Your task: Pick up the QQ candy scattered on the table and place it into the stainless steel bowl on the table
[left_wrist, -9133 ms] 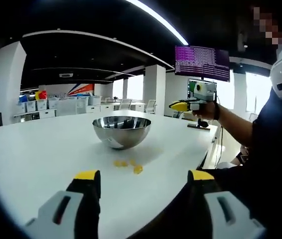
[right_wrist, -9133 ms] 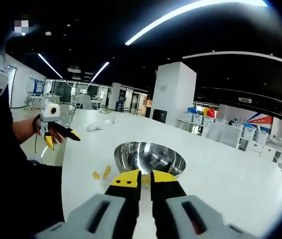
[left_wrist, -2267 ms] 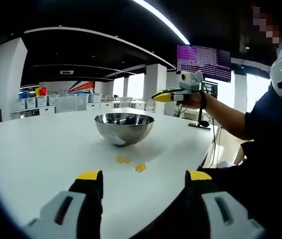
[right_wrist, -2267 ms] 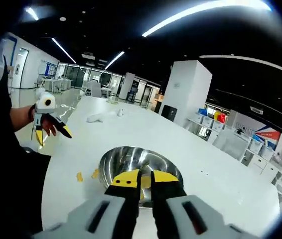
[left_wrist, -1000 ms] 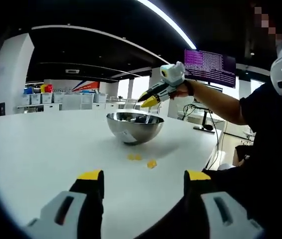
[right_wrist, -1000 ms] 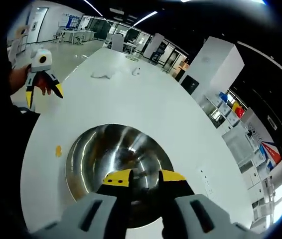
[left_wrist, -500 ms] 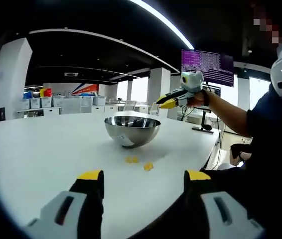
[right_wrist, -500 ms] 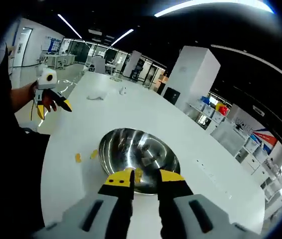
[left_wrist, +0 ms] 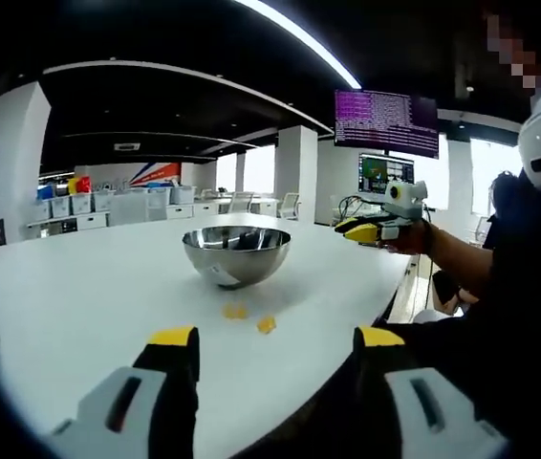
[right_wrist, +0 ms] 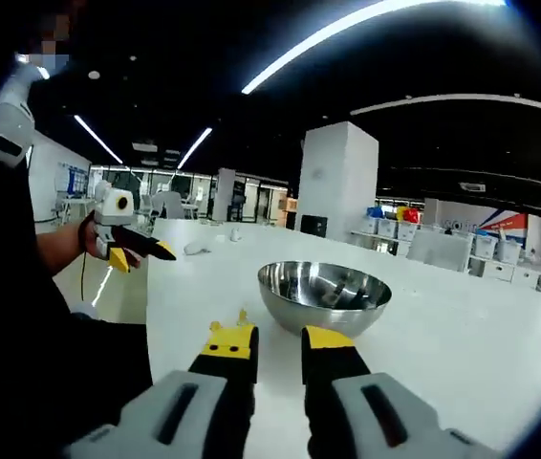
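QQ candy (left_wrist: 266, 325) on table beside steel bowl (left_wrist: 236, 251) | both tongs released

In the left gripper view the left claw (left_wrist: 269, 352) is cut off by the bottom edge, so only its yellow-tipped jaws and part of the grey body show. Ahead of it, the bowl (left_wrist: 236, 251) is seen from so low that its inside is hidden behind the near wall. The candies (left_wrist: 249, 317) between claw and bowl are too small to tell their shape or wrapping. The screen (left_wrist: 386, 121) up and to the right carries text too fine to read.

In the right gripper view the right claw (right_wrist: 276, 340) hides the table (right_wrist: 462, 349) just beyond its tips; a small yellow bit (right_wrist: 242, 316) pokes above its left jaw, too little showing to tell what it is. The bowl's (right_wrist: 324, 296) contents are lost in reflections.
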Motion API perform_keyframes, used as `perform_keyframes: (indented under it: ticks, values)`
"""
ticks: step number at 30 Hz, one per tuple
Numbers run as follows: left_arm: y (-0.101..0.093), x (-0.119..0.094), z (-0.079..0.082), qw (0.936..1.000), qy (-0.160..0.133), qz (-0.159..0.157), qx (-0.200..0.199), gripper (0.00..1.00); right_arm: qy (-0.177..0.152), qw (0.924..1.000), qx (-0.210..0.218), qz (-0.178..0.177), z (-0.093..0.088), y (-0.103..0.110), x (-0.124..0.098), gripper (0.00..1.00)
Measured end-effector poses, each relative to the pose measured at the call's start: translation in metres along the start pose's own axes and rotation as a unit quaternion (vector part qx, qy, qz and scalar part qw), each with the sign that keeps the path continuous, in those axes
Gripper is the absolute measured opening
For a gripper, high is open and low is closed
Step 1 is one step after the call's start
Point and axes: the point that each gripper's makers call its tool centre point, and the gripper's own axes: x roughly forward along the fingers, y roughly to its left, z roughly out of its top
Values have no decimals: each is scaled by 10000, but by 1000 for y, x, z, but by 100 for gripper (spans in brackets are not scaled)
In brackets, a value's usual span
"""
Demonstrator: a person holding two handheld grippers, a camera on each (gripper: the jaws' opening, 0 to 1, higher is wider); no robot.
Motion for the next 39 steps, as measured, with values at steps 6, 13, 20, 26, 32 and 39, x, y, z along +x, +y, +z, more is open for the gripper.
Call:
perform_keyframes:
  ticks: [6, 13, 20, 26, 32, 39]
  values:
    - [-3, 1, 5, 10000, 53, -4, 79, 65, 10, 9998, 176, -18, -19, 3, -18, 19]
    - [-7, 6, 5, 10000, 35, -20, 91, 65, 159, 9997, 109, 155, -26, 9, -10, 19]
    - [-13, 9, 1, 9998, 105, -120, 91, 65, 362, 9977, -49, 566, -36, 32, 23, 20]
    - [-10, 1, 3, 9999, 49, -63, 74, 65, 541, 9937, -104, 979, -45, 61, 63, 20]
    - [-5, -12, 1, 10000, 27, 36, 42, 65, 768, 9883, -230, 1299, -55, 82, 94, 20]
    - [6, -26, -2, 9998, -25, 202, -38, 65, 916, 9844, -370, 1457, -61, 94, 135, 20]
